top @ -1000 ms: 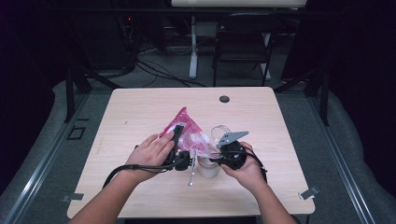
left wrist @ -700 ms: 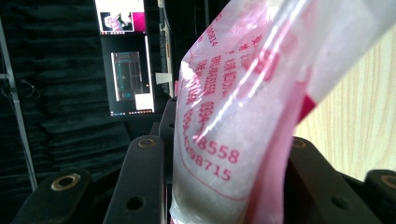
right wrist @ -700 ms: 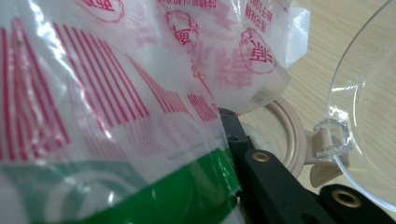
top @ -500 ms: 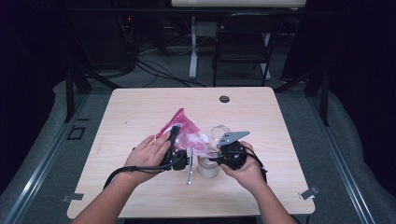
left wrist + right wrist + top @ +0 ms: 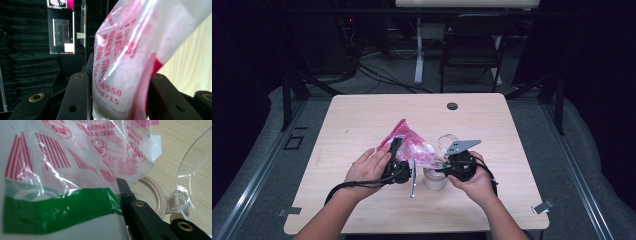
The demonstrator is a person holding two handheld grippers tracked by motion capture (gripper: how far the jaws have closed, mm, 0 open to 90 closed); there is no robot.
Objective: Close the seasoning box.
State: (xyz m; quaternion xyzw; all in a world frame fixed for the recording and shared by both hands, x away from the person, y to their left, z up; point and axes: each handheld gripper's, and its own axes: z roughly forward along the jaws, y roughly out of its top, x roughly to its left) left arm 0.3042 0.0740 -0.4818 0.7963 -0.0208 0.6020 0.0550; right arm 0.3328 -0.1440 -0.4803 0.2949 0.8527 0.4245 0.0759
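Observation:
A clear plastic bag (image 5: pixel 411 145) with pink and red print hangs just above the table, held between both grippers. My left gripper (image 5: pixel 395 145) points away from the person and is shut on the bag's left edge; the bag (image 5: pixel 120 75) fills the gap between its jaws (image 5: pixel 117 97). My right gripper (image 5: pixel 443 163) grips the bag's right end beside a green strip (image 5: pixel 60 210). One black fingertip (image 5: pixel 123 188) presses the film, and the other is hidden behind the bag (image 5: pixel 75 157). A small cream jar (image 5: pixel 434 179) stands below, its clear hinged lid (image 5: pixel 446 142) open.
The wooden table (image 5: pixel 362 120) has a black round grommet (image 5: pixel 452 106) at its far edge. A black chair (image 5: pixel 472 40) and cables stand beyond the table. The jar's rim (image 5: pixel 155 195) and clear lid (image 5: pixel 195 175) lie close beside the right gripper.
The left gripper has shifted slightly left with the bag's edge in it. The right gripper and the jar have stayed where they were.

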